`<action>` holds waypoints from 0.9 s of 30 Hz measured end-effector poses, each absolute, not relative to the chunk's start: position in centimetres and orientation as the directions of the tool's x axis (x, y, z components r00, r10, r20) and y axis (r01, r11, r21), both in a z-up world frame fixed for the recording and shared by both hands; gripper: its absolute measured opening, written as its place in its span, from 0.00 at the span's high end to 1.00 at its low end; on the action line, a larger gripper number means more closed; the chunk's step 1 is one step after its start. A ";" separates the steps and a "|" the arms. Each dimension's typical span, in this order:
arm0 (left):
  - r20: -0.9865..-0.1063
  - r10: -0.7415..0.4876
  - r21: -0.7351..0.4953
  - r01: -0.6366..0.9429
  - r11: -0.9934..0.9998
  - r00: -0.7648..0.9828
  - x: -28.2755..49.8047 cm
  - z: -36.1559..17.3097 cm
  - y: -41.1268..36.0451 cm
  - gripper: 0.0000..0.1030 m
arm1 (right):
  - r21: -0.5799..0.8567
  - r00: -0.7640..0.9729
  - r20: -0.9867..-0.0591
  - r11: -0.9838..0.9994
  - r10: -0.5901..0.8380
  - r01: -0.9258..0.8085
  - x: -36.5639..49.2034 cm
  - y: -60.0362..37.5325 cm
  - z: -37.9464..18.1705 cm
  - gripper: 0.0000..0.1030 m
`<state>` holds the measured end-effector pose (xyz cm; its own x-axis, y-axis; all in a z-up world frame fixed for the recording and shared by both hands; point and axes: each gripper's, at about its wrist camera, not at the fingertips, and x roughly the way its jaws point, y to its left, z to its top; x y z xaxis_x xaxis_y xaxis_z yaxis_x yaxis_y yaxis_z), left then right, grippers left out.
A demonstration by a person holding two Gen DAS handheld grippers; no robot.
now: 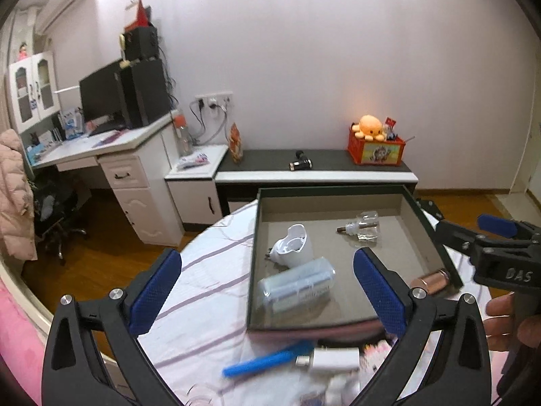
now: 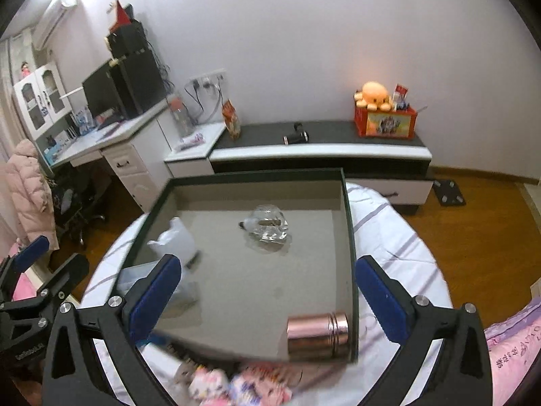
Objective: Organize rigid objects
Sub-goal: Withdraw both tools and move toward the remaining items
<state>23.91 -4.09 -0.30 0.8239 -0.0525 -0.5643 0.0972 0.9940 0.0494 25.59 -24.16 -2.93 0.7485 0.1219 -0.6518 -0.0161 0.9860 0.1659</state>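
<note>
Rigid things lie inside a shallow square box with dark green walls and a grey floor (image 1: 426, 226), which sits on a round tabletop with a white cloth with purple stripes (image 1: 209, 270). In the box there is a white plastic cup-shaped part (image 1: 293, 245) lying on its side. Just beside it, nearer the camera, lies a clear plastic case with pale blue inside (image 1: 296, 286). A small clear glass bottle with a brown tube inside (image 1: 363, 226) lies near the far wall, well apart from the other two. A shiny pink metal tin (image 2: 318, 335) lies on its side in the near right corner of the box, touching the right wall.

On the cloth in front of the box lie a blue stick (image 1: 267, 360) and a white plug-like block with a metal tip (image 1: 329, 360), close together. Both look blurry.

The left gripper (image 1: 267, 291) hangs over the near edge of the box. Its blue pads (image 1: 155, 291) are spread wide and nothing is between them. The right gripper (image 2: 267, 291) hangs over the box too, also spread wide and holding nothing. The pink tin sits low between its fingers, not touched by them.
</note>
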 end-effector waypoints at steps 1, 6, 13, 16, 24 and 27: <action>-0.556 -0.051 0.047 0.092 0.995 0.829 23.1 0.2 -3.8 0.00 | 0.157 0.765 -0.634 0.987 0.114 -0.017 24.1 -24.0 -2.0 0.00; -0.509 -0.047 0.031 0.073 0.997 0.860 17.3 2.4 -2.1 0.00 | 0.137 0.816 -0.568 0.990 0.106 -0.033 18.0 -23.7 0.8 0.00; -0.437 -0.027 -0.007 0.026 1.000 0.899 9.2 3.1 -0.7 0.00 | 0.154 0.868 -0.487 0.988 0.096 -0.023 6.8 -23.9 0.8 0.00; -0.404 -0.014 -0.005 0.013 1.000 0.915 6.0 3.1 -0.6 0.00 | 0.141 0.889 -0.451 0.990 0.079 -0.017 3.2 -23.7 0.6 0.00; -0.385 -0.004 0.035 0.019 0.999 0.923 0.0 1.6 -1.2 0.00 | 0.106 0.913 -0.407 0.994 0.037 0.007 -0.9 -21.5 0.3 0.00; -0.399 -0.012 0.034 0.028 0.999 0.917 -0.5 1.2 -0.9 0.00 | 0.104 0.907 -0.416 0.994 0.070 -0.028 -0.7 -20.2 -0.2 0.00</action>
